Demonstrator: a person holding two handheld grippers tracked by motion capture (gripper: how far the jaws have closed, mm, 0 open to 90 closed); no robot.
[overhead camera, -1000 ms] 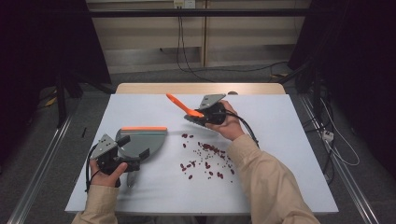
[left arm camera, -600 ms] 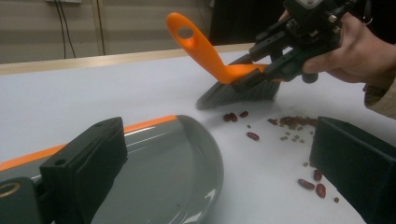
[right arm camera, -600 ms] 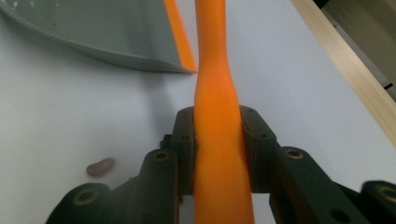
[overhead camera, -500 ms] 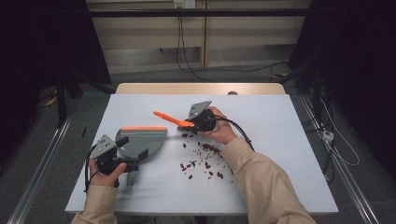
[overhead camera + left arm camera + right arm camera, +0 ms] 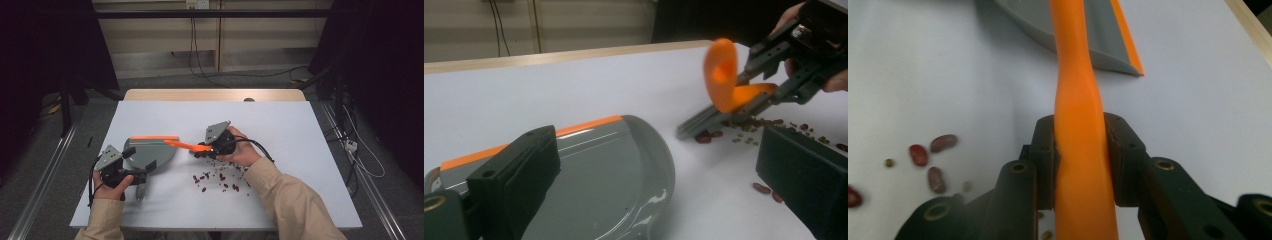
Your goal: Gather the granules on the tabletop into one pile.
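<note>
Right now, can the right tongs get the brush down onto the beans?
Probably yes. The right tongs are shut on the orange brush, whose bristles sit at the near edge of the red beans. The grey dustpan lies off to one side, and nothing stands between.

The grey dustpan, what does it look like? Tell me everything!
The dustpan is grey, smooth and shiny, like plastic, with a rounded back and a straight front lip edged in an orange strip. It lies flat on the white table, and no beans show inside it. The left gripper is at its near end, where the handle would be. The orange brush handle reaches over its right edge; whether they touch I cannot tell.
</note>
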